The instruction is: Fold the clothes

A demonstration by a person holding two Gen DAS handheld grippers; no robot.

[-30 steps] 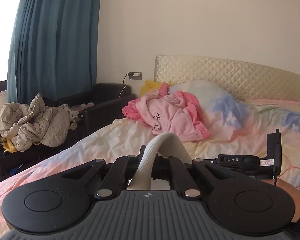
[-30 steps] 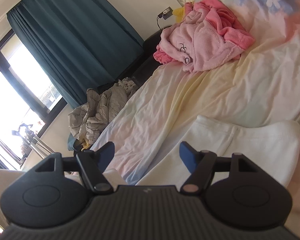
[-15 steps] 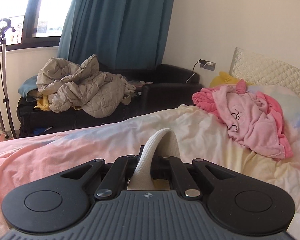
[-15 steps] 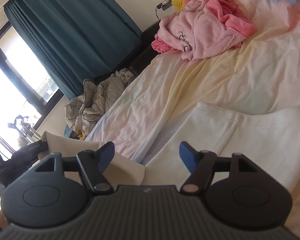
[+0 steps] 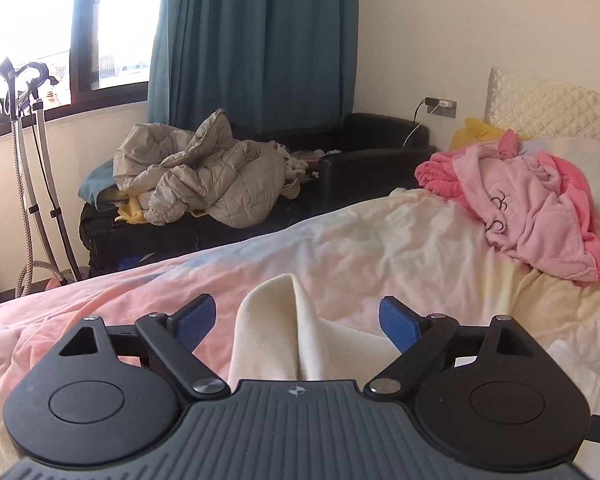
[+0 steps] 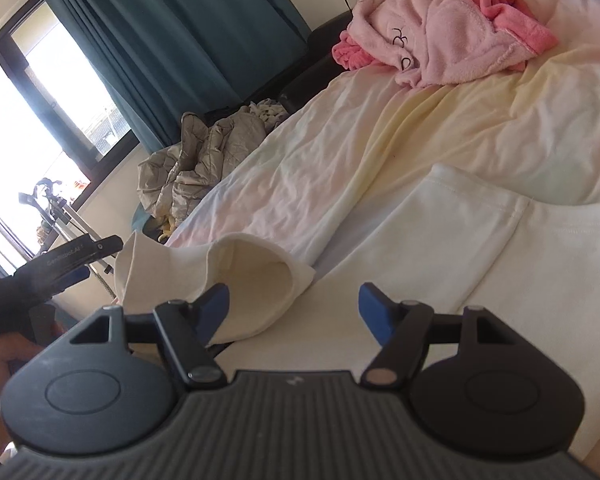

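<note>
Where lettering shows, reads "DAS" on left gripper (image 6: 66,266) at far left. Jaws opening, cream garment (image 5: 284,332) standing loose between pads, untouched, rest spread on bed (image 6: 380,128). Right gripper (image 6: 294,310) wide apart, gripping nothing. Beige quilted jacket (image 5: 204,176), pink robe (image 5: 540,208) beyond.

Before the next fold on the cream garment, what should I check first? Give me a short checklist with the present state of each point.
1. Left gripper lets go of the cream fold: ok, jaws opening, pads clear of the cloth.
2. Right gripper free: ok, open, nothing held.
3. Cream garment flat on the bed: not ok, the folded edge stands up in a loop.
4. Pink robe apart from the garment: ok.
5. Garment's far right edge: cannot tell, out of frame.
</note>
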